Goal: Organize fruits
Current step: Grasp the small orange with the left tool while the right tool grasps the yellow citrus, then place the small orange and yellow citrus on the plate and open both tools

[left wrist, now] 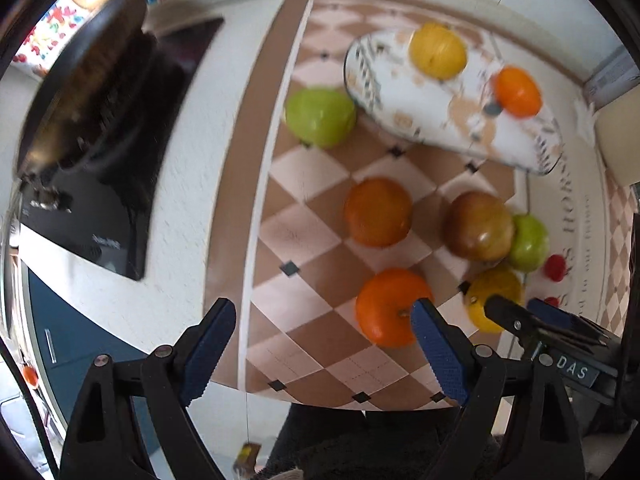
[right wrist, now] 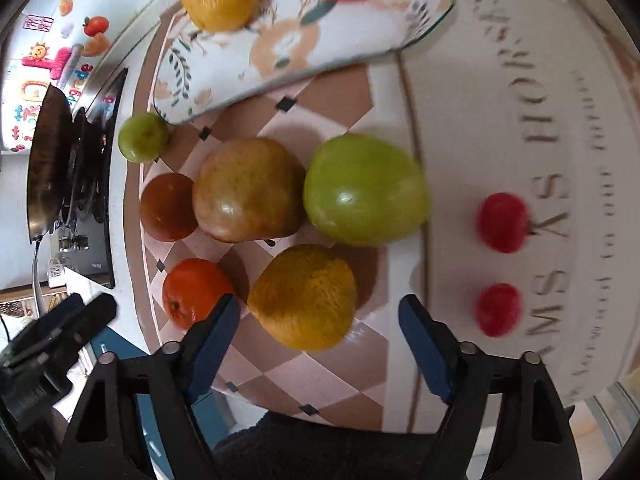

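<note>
Fruits lie on a checkered mat (left wrist: 304, 216). A patterned plate (left wrist: 404, 92) at the far side holds a yellow fruit (left wrist: 438, 51) and an orange one (left wrist: 517, 91). My left gripper (left wrist: 324, 344) is open and empty, beside an orange (left wrist: 390, 306). My right gripper (right wrist: 320, 332) is open over a yellow lemon (right wrist: 304, 296), not touching it. Beyond lie a brown pear (right wrist: 246, 190), a green apple (right wrist: 364, 190), a dark orange (right wrist: 168, 206), an orange (right wrist: 192, 290) and a small green apple (right wrist: 143, 137). The right gripper also shows in the left wrist view (left wrist: 532, 312).
Two small red fruits (right wrist: 502, 222) (right wrist: 498, 310) lie on the lettered white cloth (right wrist: 500, 112) to the right. A black stove with a dark pan (left wrist: 88, 92) stands to the left. The counter's front edge and a blue cabinet (left wrist: 80, 344) are near me.
</note>
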A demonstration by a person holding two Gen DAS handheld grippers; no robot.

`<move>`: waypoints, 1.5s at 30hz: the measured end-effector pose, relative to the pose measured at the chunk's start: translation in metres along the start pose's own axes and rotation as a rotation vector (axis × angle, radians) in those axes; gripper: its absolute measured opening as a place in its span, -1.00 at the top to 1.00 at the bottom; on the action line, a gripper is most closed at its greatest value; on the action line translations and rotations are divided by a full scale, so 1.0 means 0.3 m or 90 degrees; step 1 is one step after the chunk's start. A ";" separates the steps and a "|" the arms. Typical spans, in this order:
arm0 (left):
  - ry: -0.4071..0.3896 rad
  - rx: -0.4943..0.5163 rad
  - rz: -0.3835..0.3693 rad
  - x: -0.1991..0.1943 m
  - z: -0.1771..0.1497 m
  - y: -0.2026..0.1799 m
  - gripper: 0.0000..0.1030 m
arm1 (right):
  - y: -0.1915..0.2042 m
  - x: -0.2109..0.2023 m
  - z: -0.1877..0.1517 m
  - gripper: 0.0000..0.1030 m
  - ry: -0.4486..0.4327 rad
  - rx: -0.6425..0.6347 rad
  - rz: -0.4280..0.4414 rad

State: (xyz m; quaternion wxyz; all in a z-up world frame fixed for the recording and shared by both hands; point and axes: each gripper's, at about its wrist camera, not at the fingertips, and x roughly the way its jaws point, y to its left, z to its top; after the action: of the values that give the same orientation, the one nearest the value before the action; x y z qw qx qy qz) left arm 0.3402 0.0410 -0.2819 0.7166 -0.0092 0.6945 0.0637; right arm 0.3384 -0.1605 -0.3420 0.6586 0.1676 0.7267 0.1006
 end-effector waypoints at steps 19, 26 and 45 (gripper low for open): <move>0.098 0.111 -0.044 0.253 -0.002 -0.236 -0.40 | -0.157 -0.019 -0.068 -0.23 0.022 0.007 -0.025; 0.069 0.128 -0.025 0.243 -0.006 -0.275 -0.20 | -0.193 -0.024 -0.062 -0.24 0.027 0.023 -0.023; 0.066 0.115 -0.042 0.232 -0.022 -0.231 -0.19 | -0.148 0.010 -0.059 -0.22 0.044 0.012 -0.024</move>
State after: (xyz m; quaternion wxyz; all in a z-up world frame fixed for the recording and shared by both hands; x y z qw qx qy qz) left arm 0.3427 -0.0228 -0.3569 0.6795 0.0296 0.7327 -0.0236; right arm 0.3156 -0.1990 -0.3590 0.6331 0.1563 0.7532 0.0869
